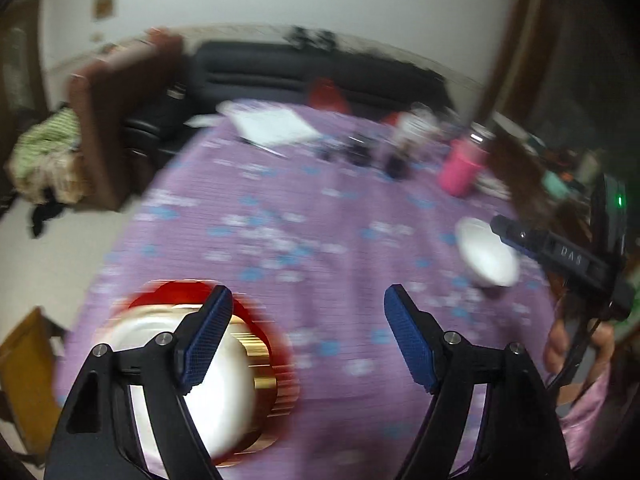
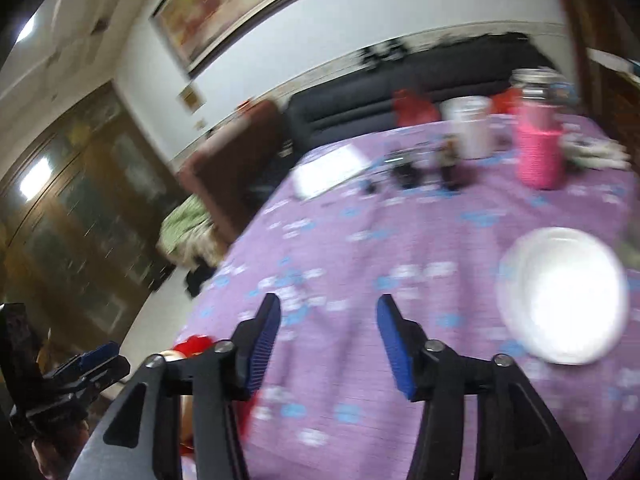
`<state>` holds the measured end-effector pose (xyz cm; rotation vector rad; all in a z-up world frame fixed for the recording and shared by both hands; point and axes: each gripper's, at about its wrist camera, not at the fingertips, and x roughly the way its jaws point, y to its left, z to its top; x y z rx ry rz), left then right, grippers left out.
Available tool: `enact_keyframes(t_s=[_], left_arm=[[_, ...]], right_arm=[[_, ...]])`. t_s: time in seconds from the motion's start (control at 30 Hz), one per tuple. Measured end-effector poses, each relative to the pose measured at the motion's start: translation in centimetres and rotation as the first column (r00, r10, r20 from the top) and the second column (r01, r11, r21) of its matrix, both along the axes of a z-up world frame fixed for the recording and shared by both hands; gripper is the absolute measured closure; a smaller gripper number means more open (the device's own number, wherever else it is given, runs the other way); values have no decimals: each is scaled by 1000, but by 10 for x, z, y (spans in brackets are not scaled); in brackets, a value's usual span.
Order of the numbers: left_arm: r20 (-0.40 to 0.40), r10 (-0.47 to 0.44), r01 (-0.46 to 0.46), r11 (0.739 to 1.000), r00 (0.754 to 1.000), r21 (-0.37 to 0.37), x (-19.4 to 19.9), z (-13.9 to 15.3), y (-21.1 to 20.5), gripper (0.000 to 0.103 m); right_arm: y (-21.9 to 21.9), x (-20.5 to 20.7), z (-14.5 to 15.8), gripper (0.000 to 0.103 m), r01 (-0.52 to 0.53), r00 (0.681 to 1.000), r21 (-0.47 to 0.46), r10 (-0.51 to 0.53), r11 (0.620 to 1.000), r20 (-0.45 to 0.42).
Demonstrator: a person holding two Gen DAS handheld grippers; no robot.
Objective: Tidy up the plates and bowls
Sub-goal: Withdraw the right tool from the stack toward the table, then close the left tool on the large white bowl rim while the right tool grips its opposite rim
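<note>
Left wrist view: released left tongs (image 1: 308,304) stand over red-rimmed bowl (image 1: 208,376); white bowl (image 1: 486,252) right.

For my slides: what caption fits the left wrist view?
Open left gripper above purple tablecloth, beside red-rimmed white dish.

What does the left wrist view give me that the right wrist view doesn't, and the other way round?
Only the left wrist view: the white bowl with the gold band sitting on the red plate, seen from above under the open left tongs, plus the person's hand at right.

Only the right wrist view: the framed picture on the wall and the wooden cabinet.

Both: the purple tablecloth, the plain white bowl, the pink cup, the dark sofa. The right tongs are open too, empty.
</note>
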<state>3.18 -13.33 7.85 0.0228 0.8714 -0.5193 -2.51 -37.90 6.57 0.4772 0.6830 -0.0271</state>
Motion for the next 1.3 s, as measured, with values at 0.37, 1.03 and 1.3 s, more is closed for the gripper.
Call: enact_keyframes(t_s=[0.37,1.03,1.3], left_arm=[[-232,-108,120,992,967,38,53,-57,-188,25],[-335,-199,229,972,921,51,80,-102,-311,25],[-358,-196,251,962,913,111,72,-123,-321,25]], right_arm=[[-178,-83,-34,35,330,940,69,-321,941,-116],[-242,-57,-125,35,327,944,387,-279,862,-174],[-242,-54,-136,35,332,942,413,-273,848,-197]])
